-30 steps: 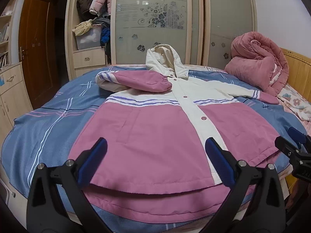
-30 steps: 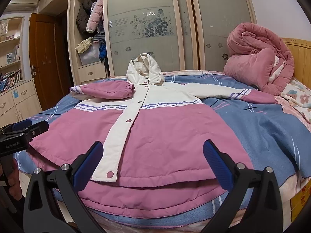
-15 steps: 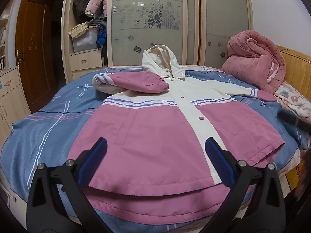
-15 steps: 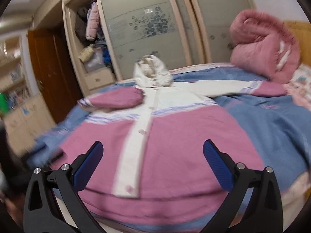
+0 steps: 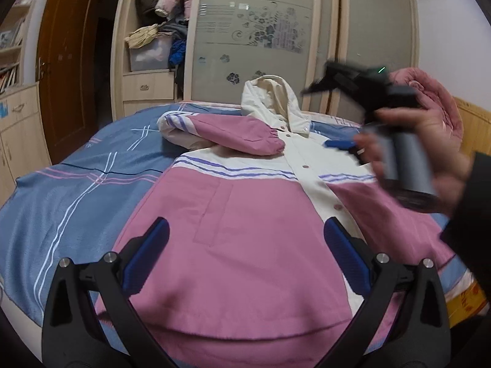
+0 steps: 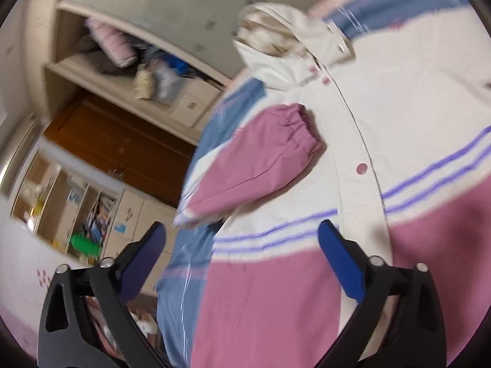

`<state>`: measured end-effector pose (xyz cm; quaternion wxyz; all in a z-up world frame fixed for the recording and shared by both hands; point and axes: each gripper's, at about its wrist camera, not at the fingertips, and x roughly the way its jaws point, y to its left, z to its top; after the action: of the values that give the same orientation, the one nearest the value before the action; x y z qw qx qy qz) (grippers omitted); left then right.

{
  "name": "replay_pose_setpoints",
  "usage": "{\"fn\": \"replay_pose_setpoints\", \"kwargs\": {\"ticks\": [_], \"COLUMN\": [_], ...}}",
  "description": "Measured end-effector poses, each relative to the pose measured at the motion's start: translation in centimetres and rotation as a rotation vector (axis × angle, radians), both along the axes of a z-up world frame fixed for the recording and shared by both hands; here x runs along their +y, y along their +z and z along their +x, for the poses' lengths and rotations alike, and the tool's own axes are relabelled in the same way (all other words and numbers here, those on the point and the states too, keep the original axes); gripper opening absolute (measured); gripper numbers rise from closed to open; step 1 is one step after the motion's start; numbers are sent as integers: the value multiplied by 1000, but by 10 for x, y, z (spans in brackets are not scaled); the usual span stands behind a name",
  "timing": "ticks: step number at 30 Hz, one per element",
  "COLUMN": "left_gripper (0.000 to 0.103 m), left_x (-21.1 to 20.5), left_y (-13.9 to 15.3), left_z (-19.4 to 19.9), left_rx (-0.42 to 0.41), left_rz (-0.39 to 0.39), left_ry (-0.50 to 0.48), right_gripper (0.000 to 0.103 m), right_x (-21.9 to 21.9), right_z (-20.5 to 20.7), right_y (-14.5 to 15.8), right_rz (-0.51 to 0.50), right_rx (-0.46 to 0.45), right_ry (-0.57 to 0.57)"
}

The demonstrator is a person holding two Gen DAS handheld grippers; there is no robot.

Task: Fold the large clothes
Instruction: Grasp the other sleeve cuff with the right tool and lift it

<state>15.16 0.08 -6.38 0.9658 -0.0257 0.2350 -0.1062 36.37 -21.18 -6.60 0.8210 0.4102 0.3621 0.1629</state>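
Note:
A pink and cream hooded jacket (image 5: 245, 214) lies face up on the blue bed (image 5: 76, 184), its left sleeve (image 5: 236, 133) folded across the chest. My left gripper (image 5: 245, 257) is open and empty above the jacket's hem. My right gripper (image 6: 242, 254) is open and empty, tilted over the jacket's chest (image 6: 383, 122) near the folded sleeve (image 6: 260, 159). In the left wrist view the right gripper (image 5: 340, 144) is held in a hand above the jacket's right shoulder, blurred.
A rolled pink quilt (image 5: 429, 98) sits at the bed's far right by a wooden headboard (image 5: 472, 125). A wardrobe with frosted sliding doors (image 5: 260, 46) and open shelves of clothes (image 5: 159, 30) stands behind. A brown door (image 5: 70, 70) is at the left.
My right gripper has swung up and forward over the jacket's chest and tilted sideways. My left gripper has moved a little closer over the hem.

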Motion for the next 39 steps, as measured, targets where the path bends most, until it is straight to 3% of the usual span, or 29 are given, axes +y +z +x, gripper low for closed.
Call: {"fn": "replay_pose_setpoints", "kwargs": {"ticks": [9,14,16,18,21,24,33,39], "left_gripper": [101,101,101,101,101,101,101,101], "left_x": [13,16,17,16,15,17,6,-4], "left_y": [-2,-2,-2,-1,-3,-4,-8,-12], "left_z": [16,20,22,23,25,26,30,34], "left_rx": [6,5,12,9,12,19,38,55], "left_rz": [-45,-55,-68,-68,-62,-77,-76,-75], "left_ry": [-21,-27,-34,-35,-37,-34,-53,-76], "right_gripper": [78,68,59,39,20,16,15,15], "right_x": [7,13,15,16,20,32,105,120], "right_z": [85,115,129,137,144,146,114,90], "right_y": [-66,-84,-88,-90,-81,-42,151,233], "right_rz": [75,54,38,13,-62,-148,-588,-683], "right_rx": [177,197,198,204,177,78,-394,-548], "right_ry": [-105,-150,-157,-180,-194,-179,-41,-48]}}
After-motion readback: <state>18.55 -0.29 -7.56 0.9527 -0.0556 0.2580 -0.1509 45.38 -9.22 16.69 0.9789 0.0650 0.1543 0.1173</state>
